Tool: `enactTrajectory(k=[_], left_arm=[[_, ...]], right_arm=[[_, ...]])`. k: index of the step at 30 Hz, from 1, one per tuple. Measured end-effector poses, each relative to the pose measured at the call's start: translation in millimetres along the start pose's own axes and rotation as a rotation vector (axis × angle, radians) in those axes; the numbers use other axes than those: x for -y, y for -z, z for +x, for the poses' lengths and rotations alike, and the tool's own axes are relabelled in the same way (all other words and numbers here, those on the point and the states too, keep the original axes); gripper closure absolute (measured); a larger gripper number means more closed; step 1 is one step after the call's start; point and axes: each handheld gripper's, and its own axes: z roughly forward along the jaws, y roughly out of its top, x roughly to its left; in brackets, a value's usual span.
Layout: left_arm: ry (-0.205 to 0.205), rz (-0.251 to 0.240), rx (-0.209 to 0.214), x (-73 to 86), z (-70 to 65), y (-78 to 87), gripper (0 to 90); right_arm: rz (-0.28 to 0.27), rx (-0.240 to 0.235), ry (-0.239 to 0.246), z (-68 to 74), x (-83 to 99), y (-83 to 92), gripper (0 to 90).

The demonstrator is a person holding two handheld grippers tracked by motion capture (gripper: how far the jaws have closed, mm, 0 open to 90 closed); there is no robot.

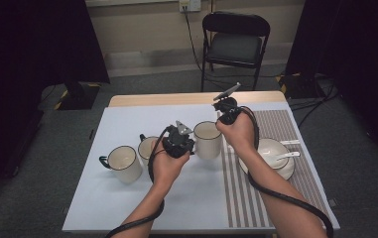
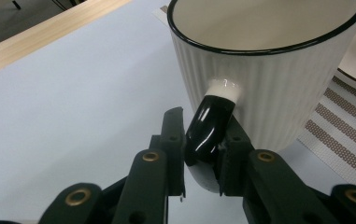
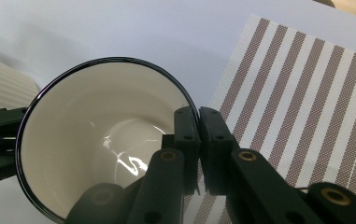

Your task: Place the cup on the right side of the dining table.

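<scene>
A white ribbed mug (image 1: pixel 207 141) with a black rim and a black handle (image 2: pixel 211 122) stands upright near the middle of the table, at the left edge of the striped placemat (image 1: pixel 271 198). My left gripper (image 1: pixel 192 145) is at the mug's left side; in the left gripper view the left gripper (image 2: pixel 205 122) is shut on the handle. My right gripper (image 1: pixel 222 123) comes down over the mug's right rim. In the right gripper view the right gripper (image 3: pixel 198 114) is shut on the rim of the empty mug (image 3: pixel 96 135), one jaw inside the wall and one outside.
Two more white mugs (image 1: pixel 123 163) (image 1: pixel 148 148) stand to the left on the white mat (image 1: pixel 127 124). A bowl on a plate (image 1: pixel 271 148) with white spoons (image 1: pixel 288 154) sits on the placement's right part. A black chair (image 1: pixel 233 44) stands beyond the table's far edge.
</scene>
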Motion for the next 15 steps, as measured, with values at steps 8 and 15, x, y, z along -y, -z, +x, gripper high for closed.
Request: enactTrajectory(k=[8,15], left_arm=[[0.003,-0.001,0.005,-2.6,-1.2,-6.5,76.2],[-0.003,0.001,-0.002,-9.2,-1.2,-9.7,76.1]], right_arm=[[0.004,0.009,-0.007,-4.9,0.1,-2.4,86.7],[-0.003,0.013,-0.015,-10.5,-2.4,-0.9,86.8]])
